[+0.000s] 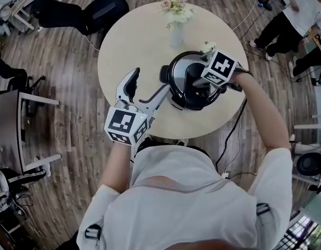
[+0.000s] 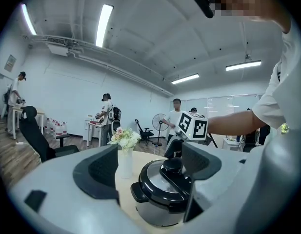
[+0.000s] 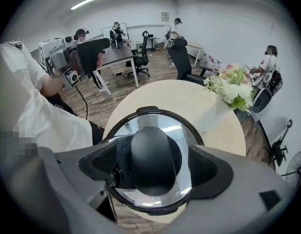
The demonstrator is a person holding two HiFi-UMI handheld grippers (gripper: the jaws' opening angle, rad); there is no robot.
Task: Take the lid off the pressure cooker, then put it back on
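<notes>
The cooker (image 1: pixel 189 82) stands on the round counter (image 1: pixel 134 40), on the side near the person, and its lid (image 3: pixel 140 126) is on it. The right gripper (image 3: pixel 154 168) is above the lid. Its jaws stand apart, one on each side of the black knob (image 3: pixel 152 155), with a small gap on both sides, so they hold nothing yet. The left gripper (image 1: pixel 148 87) is just beside the cooker on the left. Its jaws are wide open and empty, and they point at the cooker's side without touching it.

I think the step in hand is to grip the knob, so the lifting is not begun.

Several things could go wrong. The knob looks smooth and rounded, so if the jaws close off its centre, it may slip out when the lid goes up. If the lid is locked to the pot, a straight pull may lift or tip the whole cooker, because nothing holds the body down. A turn of the lid may also push the cooker across the counter toward the vase (image 1: pixel 176 34), which stands near behind it and looks easy to knock over.
</notes>
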